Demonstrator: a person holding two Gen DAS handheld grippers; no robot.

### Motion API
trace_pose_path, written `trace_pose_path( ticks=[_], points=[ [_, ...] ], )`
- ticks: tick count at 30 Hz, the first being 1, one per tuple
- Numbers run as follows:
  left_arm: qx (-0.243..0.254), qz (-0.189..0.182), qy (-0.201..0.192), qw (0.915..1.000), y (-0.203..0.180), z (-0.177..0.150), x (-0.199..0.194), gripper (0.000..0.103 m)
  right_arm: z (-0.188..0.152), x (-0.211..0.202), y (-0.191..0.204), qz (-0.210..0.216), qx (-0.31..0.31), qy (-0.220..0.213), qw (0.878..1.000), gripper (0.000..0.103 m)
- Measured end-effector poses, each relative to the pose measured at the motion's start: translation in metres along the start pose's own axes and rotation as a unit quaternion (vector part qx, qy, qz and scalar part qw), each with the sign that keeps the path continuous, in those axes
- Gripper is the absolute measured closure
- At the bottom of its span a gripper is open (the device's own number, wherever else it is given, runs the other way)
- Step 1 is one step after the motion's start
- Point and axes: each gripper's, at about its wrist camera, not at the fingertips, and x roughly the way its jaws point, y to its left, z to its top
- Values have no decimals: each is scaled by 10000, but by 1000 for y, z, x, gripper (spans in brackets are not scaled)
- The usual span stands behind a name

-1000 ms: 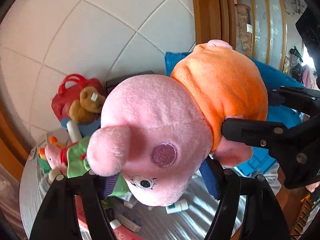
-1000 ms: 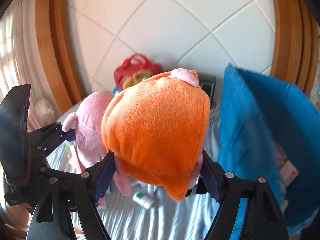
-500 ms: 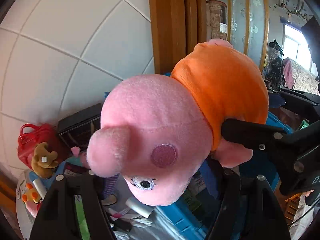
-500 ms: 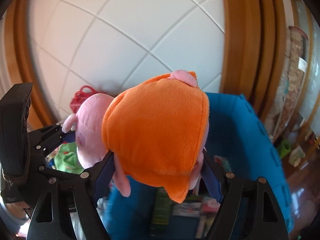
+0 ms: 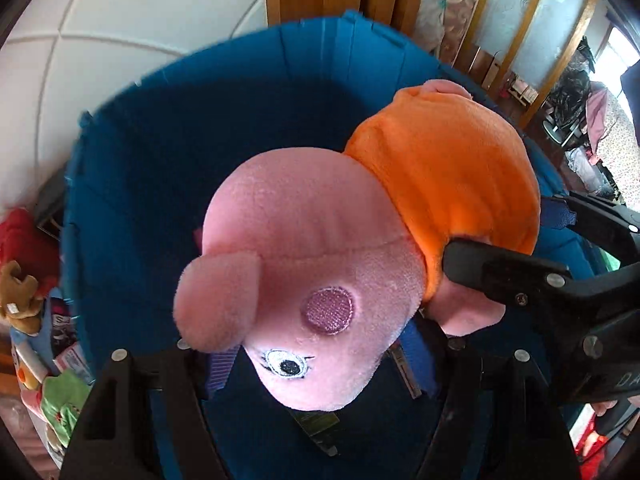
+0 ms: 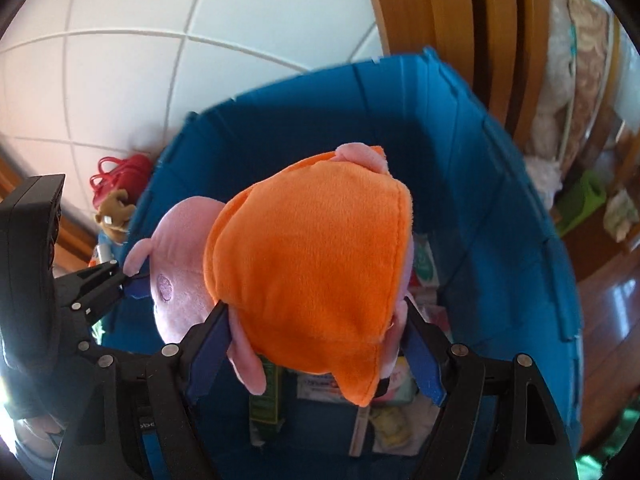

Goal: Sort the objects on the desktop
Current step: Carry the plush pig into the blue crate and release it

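Both grippers have swung the plush pig (image 5: 320,280) sideways since a second ago: back then it hung over the cluttered tabletop with the blue bin off to the right, and now the blue bin (image 5: 224,92) fills the view right underneath it.

Room-wise, the bin's rim (image 6: 320,76) rings the toy on all sides in both views, with open blue wall all around it, so the pig sits over the mouth, not over an edge. Boxes and packets (image 6: 332,392) lie on the bin's floor below. The white tiled wall is just behind the bin, and a red bag (image 6: 120,176) and brown teddy (image 6: 114,216) sit outside its left edge.

Left gripper (image 5: 316,356) pinches the pig's pink head, snout and stitched eye facing the camera. Right gripper (image 6: 316,344) clamps the orange-dressed body, pink limbs poking out past its blue pads (image 6: 208,356). Toy's held in the air, touching nothing else.
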Motion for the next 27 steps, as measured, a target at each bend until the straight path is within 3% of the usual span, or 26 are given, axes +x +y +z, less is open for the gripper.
trace_pose_path(
  ticks=[8, 11, 19, 23, 27],
  points=[
    [-606, -232, 589, 9962, 14, 17, 39, 27, 17, 33, -39, 146, 570, 257, 9979, 22],
    [-623, -101, 623, 9961, 16, 16, 37, 27, 20, 35, -45, 43, 595, 243, 9979, 21],
    [-642, -76, 346, 9973, 16, -3, -18, 27, 10, -17, -28, -269, 390, -156, 9988, 11],
    [-453, -74, 202, 9987, 3, -30, -63, 27, 0, -46, 3, -674, 124, -369, 9970, 0],
    [-318, -147, -10, 9994, 11, -49, -98, 27, -27, -84, 34, -871, 55, -597, 9944, 0]
  ],
)
